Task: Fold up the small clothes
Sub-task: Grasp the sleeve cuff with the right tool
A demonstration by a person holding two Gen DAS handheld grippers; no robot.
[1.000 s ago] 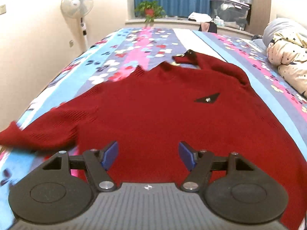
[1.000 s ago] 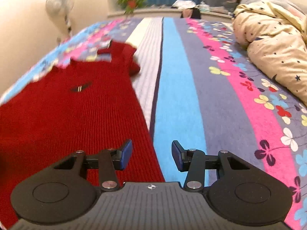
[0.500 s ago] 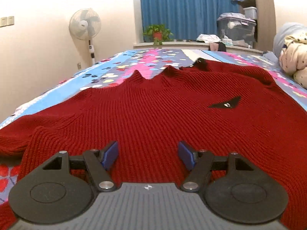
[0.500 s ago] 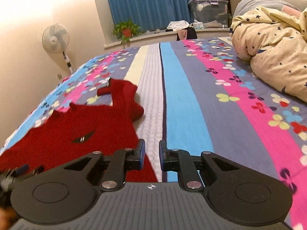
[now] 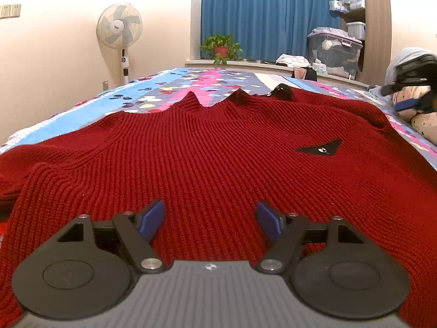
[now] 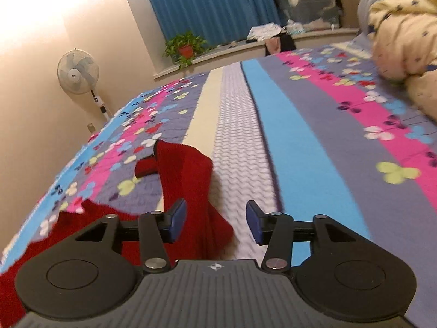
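Note:
A dark red knit sweater (image 5: pixel 218 158) lies spread flat on the striped floral bedspread (image 5: pixel 191 82), collar away from me, with a black triangular patch (image 5: pixel 319 149) on its chest. My left gripper (image 5: pixel 210 220) is open and empty, low over the sweater's lower part. My right gripper (image 6: pixel 215 220) is open and empty, just above the sweater's right sleeve (image 6: pixel 188 175), which lies bunched on the bedspread (image 6: pixel 300 136). The right gripper also shows, blurred, at the right edge of the left wrist view (image 5: pixel 409 95).
A rolled cream star-print duvet (image 6: pixel 404 35) lies on the bed's right side. A standing fan (image 5: pixel 120 32) is by the left wall. A potted plant (image 5: pixel 221 46) and a storage box (image 5: pixel 333 49) sit on the window ledge before blue curtains.
My right gripper opened from nearly shut and moved forward and left over the sweater's sleeve, tilting. My left gripper dropped lower over the sweater and stayed open.

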